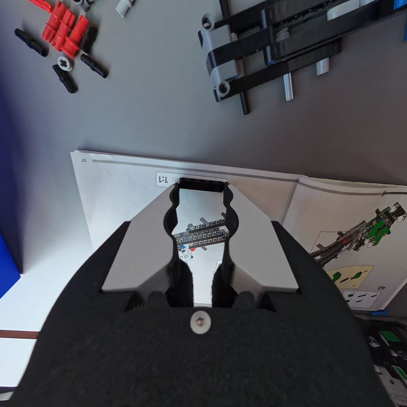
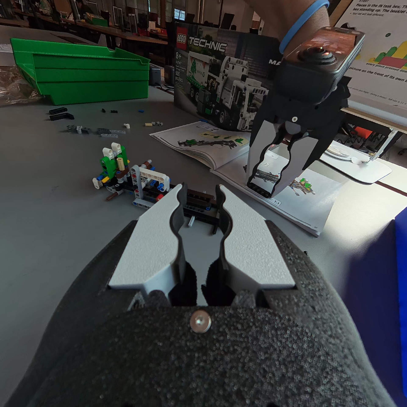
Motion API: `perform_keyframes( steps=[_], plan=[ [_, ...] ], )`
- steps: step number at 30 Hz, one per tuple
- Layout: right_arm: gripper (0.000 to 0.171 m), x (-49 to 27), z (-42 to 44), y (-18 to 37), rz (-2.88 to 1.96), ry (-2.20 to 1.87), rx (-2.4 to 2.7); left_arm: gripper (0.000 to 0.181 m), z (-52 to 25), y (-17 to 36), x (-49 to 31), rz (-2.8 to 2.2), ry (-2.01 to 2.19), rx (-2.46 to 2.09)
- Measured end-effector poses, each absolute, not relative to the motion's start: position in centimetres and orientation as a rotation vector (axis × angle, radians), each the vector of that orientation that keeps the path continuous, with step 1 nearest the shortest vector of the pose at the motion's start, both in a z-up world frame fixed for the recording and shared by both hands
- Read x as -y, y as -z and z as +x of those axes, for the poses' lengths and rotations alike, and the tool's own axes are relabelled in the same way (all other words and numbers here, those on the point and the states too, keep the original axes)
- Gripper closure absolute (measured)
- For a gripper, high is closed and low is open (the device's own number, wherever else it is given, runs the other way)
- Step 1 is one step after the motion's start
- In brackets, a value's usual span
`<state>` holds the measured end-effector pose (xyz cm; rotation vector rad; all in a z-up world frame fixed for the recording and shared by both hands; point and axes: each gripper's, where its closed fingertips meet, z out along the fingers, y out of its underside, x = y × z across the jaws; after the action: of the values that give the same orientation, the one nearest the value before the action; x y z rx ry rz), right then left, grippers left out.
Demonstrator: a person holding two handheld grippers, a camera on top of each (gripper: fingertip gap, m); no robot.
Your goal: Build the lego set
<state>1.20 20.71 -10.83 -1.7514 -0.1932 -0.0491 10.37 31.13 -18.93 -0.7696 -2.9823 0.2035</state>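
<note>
My left gripper [image 1: 201,187] is shut on a short black beam [image 1: 200,185], held by its ends against the open instruction booklet [image 1: 123,198]. In the right wrist view the left gripper [image 2: 259,191] stands upright on the booklet [image 2: 304,204] with the beam [image 2: 258,189] at its tips. My right gripper [image 2: 200,187] is open and empty, low over the table just in front of the partly built chassis [image 2: 141,176]. The chassis also shows in the left wrist view [image 1: 275,48] at the top right.
Red connectors [image 1: 65,33] and black pins [image 1: 65,78] lie at the top left in the left wrist view. A green bin [image 2: 88,74], the set's box [image 2: 220,77] and loose small parts [image 2: 110,130] sit farther back. A blue object [image 2: 392,286] is at the right. The gap from one gripper's tips to the other's is roughly 15 centimetres.
</note>
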Motion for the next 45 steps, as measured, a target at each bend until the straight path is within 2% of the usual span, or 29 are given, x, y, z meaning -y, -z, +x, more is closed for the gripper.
perform_keyframes(
  steps=[8,13,17,20,27,37,45],
  plan=[
    [0.146,-20.7,1.2,10.8,-1.748,0.048,0.19,0.143,10.5,18.9,-30.9,-0.71,-0.205,3.0],
    [0.146,-20.6,1.3,10.6,-1.74,0.043,0.187,0.143,10.5,16.5,-29.2,-0.278,-0.251,3.154],
    [0.146,-20.4,1.6,10.3,-1.721,0.025,0.158,0.143,5.4,11.5,-25.1,0.033,-0.61,3.123],
    [0.156,-19.8,3.3,9.0,-1.636,0.072,0.059,0.144,-0.7,9.9,-22.8,0.109,-0.694,3.1],
    [0.156,-19.1,4.8,8.4,-1.589,0.02,-0.05,0.143,-9.5,15.4,-18.6,0.267,-0.499,3.095],
    [0.156,-19.2,4.0,8.6,-1.601,0.026,-0.004,0.143,-9.0,19.1,-17.1,0.185,-0.41,3.105],
    [0.156,-19.2,3.9,8.6,-1.606,0.02,-0.001,0.143,-9.2,19.3,-16.8,0.14,-0.431,3.159]
  ],
)
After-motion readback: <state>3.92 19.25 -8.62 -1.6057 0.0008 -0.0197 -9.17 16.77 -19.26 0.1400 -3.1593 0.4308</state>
